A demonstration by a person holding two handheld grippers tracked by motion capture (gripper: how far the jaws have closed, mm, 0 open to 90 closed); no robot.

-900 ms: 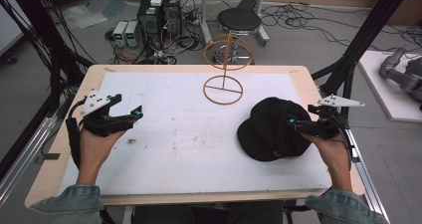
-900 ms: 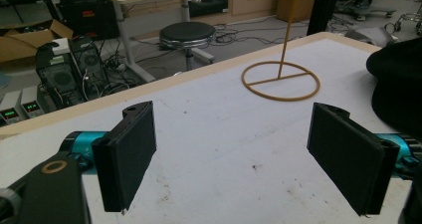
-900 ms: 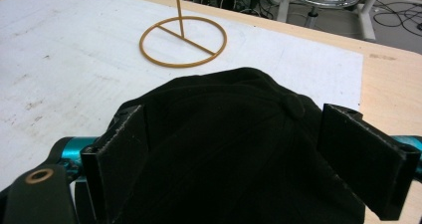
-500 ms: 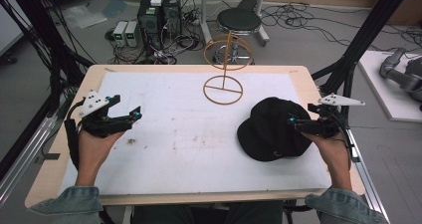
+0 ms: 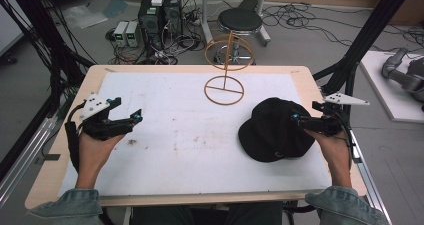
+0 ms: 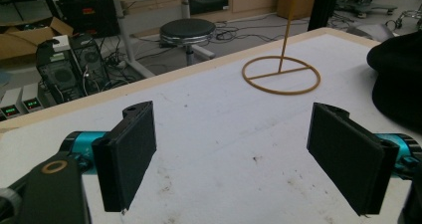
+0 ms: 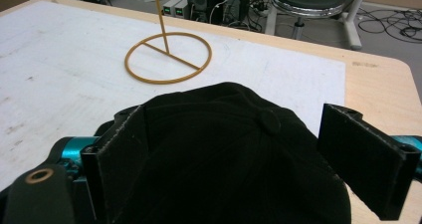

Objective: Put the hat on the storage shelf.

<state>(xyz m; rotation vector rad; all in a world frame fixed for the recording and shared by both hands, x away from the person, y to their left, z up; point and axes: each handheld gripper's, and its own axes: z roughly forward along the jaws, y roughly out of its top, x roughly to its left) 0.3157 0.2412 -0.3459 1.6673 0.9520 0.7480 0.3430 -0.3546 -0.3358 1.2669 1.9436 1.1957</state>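
At the far middle of the table (image 5: 60, 185), on its white mat (image 5: 175, 150), a gold wire stand (image 5: 224, 89) is set upright, its ring base flat on the mat and its thin post rising to a second ring above; it is well apart from both grippers and nothing lies between it and the cap. Beyond the table's far edge a black round stool (image 5: 240, 20), computer boxes (image 5: 160, 15) and loose cables are seen on the floor. Compared with the pictures from just under a second ago, nothing is seen to have moved: both hands, the cap and the stand are found in the same places. The black cap (image 5: 272, 130) is laid crown up at the right side of the mat, near the person's edge, its top button (image 7: 270, 118) showing in the right gripper view and its dark cloth domed and softly creased. The right gripper (image 5: 300, 121) is held at the cap's right side with its jaws spread wide to either side of the crown, the pads not pressed on it. The left gripper (image 5: 135, 117) is held over bare mat at the left, jaws wide apart and nothing between them.
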